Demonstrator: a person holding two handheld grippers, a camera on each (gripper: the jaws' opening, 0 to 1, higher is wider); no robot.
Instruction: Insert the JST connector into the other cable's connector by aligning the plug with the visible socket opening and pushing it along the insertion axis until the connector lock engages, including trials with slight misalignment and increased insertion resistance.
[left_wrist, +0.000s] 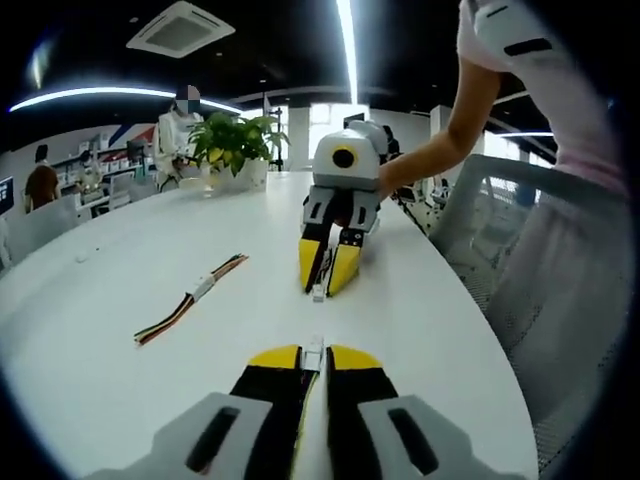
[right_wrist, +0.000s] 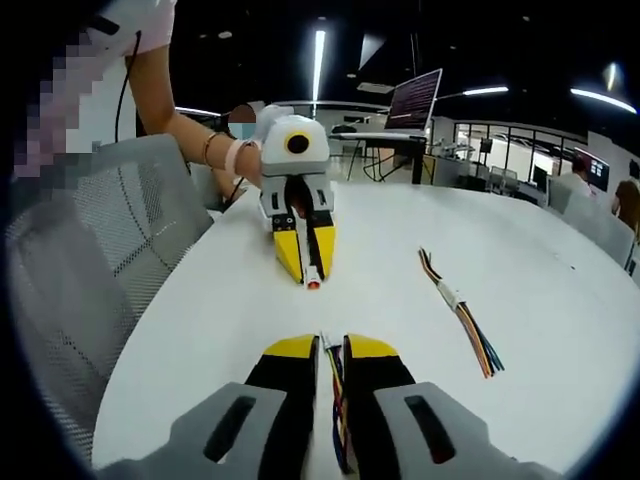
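**Two connectors face off, gap still open**

Both grippers are low over the white table (left_wrist: 120, 330), nose to nose. The left gripper (left_wrist: 314, 352) has its jaws pinched on a small white connector (left_wrist: 314, 347) that pokes out between the yellow tips. Across from it the right gripper (left_wrist: 328, 268) is clamped on its own cable, whose pale connector end (left_wrist: 318, 292) sits just at the tabletop. In the right gripper view, the multicoloured wires (right_wrist: 335, 400) run back between the right gripper's (right_wrist: 331, 345) closed jaws, and the left gripper (right_wrist: 306, 258) shows a reddish-tipped plug (right_wrist: 313, 283) at its nose.

The two ends are near but apart. To do this well, I'd say square the plug with the socket mouth first, keep both housings level, then push straight along one line; any tilt likely binds.

The housings look like hard moulded plastic, small and blocky; the wires are thin and limp. A spare joined cable (left_wrist: 190, 300) lies off to the side on the smooth, glossy table.
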